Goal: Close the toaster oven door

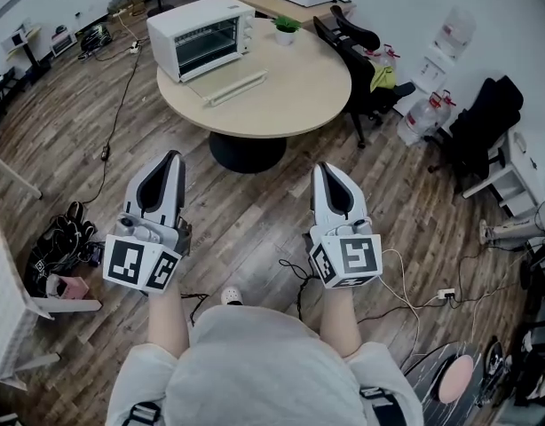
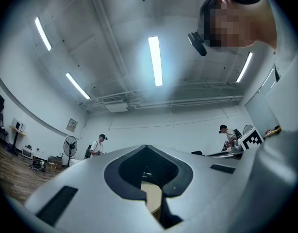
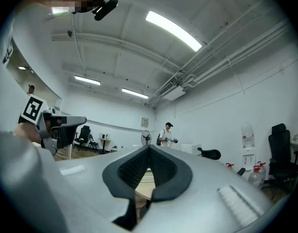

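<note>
Head view, nearest item first: left gripper [image 1: 172,156] and right gripper [image 1: 324,168], held side by side over the wood floor, well short of the round table [image 1: 299,91] and pointed toward it. Each claw is pressed together with nothing between the jaws, which looks better suited to pushing a door than pinching it. A pair of shoes [image 1: 67,229] lies well to the table's left and a black cable [image 1: 113,105] trails along that same side, while the boards on the table's near side are bare and leave room to step in. The toaster oven [image 1: 206,35] stands on the table's far left part. Its door [image 1: 226,82] is dropped open and lies flat toward the table's middle, with the handle edge nearest the person and inside the table's rim. A small potted plant [image 1: 286,27] sits at the table's far side. A black office chair [image 1: 357,51] crowds the table's right edge. The closing has not begun, and the table's near side looks like the clearest approach.
</note>
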`<state>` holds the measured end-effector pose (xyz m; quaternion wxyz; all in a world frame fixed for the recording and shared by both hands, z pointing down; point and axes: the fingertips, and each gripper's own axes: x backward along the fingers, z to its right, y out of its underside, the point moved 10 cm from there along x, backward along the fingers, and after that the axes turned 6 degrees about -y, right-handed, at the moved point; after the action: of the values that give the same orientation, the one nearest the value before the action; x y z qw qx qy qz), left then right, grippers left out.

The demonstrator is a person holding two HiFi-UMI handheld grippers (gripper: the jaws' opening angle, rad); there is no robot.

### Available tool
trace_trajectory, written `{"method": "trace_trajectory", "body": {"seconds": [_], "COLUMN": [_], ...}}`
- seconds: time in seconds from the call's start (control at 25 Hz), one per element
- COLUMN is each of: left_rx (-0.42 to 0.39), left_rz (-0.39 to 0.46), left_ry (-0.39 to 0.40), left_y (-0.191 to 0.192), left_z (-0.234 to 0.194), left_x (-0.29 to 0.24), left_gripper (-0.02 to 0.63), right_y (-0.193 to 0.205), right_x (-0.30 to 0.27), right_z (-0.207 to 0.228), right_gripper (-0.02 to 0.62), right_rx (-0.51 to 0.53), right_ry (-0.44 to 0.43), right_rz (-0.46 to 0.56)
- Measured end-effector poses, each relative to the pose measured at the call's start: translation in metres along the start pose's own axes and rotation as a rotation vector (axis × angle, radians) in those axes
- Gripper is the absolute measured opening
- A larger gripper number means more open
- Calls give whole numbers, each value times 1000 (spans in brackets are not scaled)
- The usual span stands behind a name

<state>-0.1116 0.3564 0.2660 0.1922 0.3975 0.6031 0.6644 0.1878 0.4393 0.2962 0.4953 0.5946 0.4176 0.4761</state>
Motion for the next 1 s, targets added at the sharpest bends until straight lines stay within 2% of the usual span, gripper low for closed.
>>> {"method": "trace_trajectory", "body": {"seconds": [0.32,0.52,0.72,1.0], "left_rx": [-16,7,18,-3], "left_rz": [-7,-16,-22,-10], "left_ry": [10,1,-13,-50], "left_y": [9,21,31,41], "left_z": [-50,-70,-84,-115], "left_x": [-18,-28,-44,-89], "left_gripper": [6,6,6,6], "right_y": [15,22,30,41], "right_x": [-52,-73,-97,-160], "right_z": [-13,-18,-8,16], "right_gripper": [11,11,11,11], "right_rx": [-13,-1,-4,-7], "right_ry": [1,-10,-10,-45], "right_rz": [8,-11,-26,-11]}}
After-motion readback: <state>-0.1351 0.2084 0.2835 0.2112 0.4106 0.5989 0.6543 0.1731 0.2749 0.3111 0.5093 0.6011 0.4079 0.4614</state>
